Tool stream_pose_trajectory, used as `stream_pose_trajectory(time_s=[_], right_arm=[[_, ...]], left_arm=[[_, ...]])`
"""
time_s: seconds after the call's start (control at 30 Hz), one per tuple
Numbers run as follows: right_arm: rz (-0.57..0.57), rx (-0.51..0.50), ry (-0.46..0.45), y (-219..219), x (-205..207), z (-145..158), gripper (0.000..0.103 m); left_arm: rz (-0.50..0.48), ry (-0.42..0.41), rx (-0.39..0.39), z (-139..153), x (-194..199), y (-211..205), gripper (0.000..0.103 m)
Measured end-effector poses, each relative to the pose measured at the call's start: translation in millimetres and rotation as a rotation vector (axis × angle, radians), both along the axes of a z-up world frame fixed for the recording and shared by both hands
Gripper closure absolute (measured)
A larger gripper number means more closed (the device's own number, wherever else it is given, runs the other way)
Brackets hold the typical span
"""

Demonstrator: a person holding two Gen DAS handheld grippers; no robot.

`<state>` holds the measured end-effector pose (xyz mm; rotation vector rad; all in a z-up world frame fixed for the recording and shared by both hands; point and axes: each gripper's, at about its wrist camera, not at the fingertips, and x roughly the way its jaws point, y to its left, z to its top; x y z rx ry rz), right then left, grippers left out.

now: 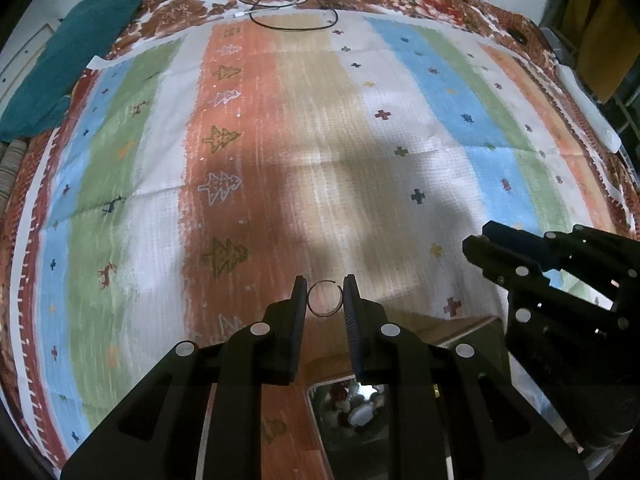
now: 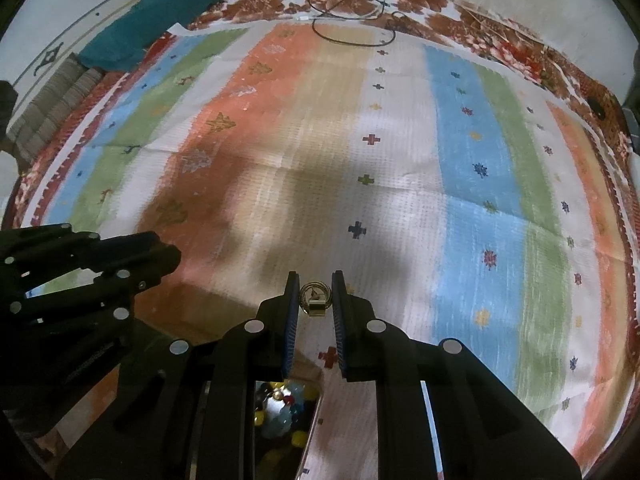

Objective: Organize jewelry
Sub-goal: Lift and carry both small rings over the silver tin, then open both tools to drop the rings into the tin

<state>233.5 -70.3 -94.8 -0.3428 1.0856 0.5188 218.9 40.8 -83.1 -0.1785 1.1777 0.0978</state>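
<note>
Thin dark wire forms the open hoop (image 1: 325, 298) your left gripper (image 1: 325, 300) pinches at the fingertips, its ring facing the camera, the box (image 1: 348, 404) just below the jaws. From the right wrist, your right gripper (image 2: 315, 300) is clamped on a gold ring (image 2: 315, 298), the same box (image 2: 288, 416) directly beneath; lower straight down.

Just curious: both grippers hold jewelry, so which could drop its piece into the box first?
Probably the right hand-held gripper: the open box lies just beneath its gold earring.
</note>
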Motion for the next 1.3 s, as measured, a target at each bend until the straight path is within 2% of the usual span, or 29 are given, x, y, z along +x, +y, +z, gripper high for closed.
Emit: stream_pose_trajectory(time_s=[0.23, 0.47, 0.9, 1.3], right_arm=[[0.002, 0.02, -0.04, -6, -16, 13, 0.086], [-0.001, 0.04, -0.039, -12, -24, 16, 0.086], [0.01, 0.075, -0.042, -22, -48, 25, 0.086], [0.02, 0.107, -0.046, -31, -68, 31, 0.086]], left_arm=[[-0.014, -0.035, -0.014, 14, -15, -8, 0.085], [-0.001, -0.041, -0.014, 16, -27, -9, 0.085], [-0.007, -0.112, -0.031, 37, -59, -17, 0.085], [-0.011, -0.143, -0.044, 43, -80, -23, 0.085]])
